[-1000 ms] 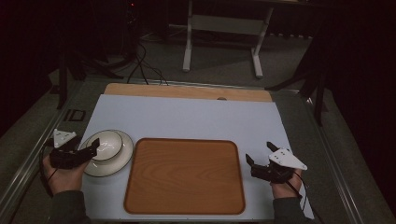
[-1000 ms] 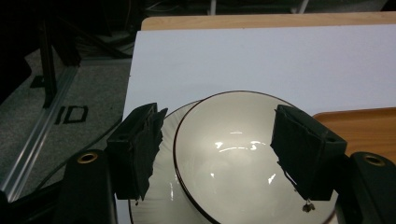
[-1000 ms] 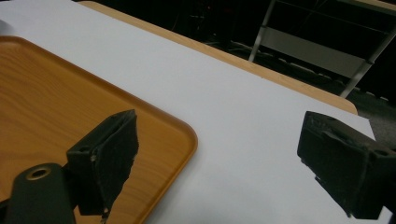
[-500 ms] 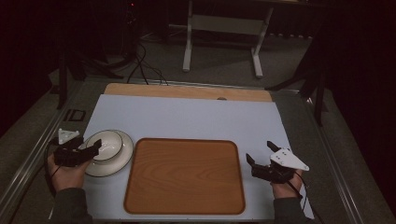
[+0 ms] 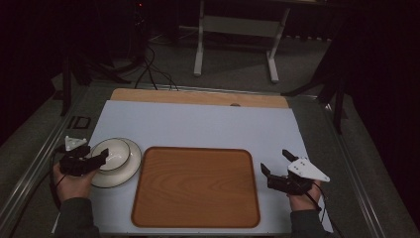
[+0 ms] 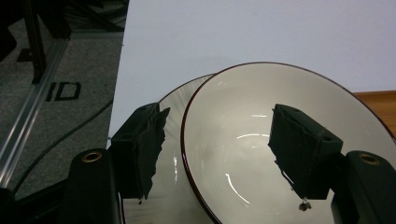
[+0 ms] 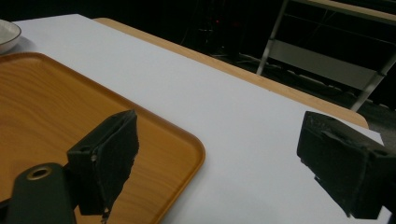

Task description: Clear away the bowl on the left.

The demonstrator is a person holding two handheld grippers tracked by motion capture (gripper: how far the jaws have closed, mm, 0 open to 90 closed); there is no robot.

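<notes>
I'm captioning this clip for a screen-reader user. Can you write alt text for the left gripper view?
The left gripper is open, its two black jaws straddling the near rim of a white bowl with a dark red edge, which sits on a plate on a pale table.

High view: fixed above my side of the table (image 5: 198,124), facing forward and down, far off. Left gripper view: rides my left gripper (image 6: 219,154), looking down close onto the bowl (image 6: 252,116). Right gripper view: rides my right gripper (image 7: 219,163), low, facing across the table. All three share the wooden tray (image 5: 195,186).
</notes>
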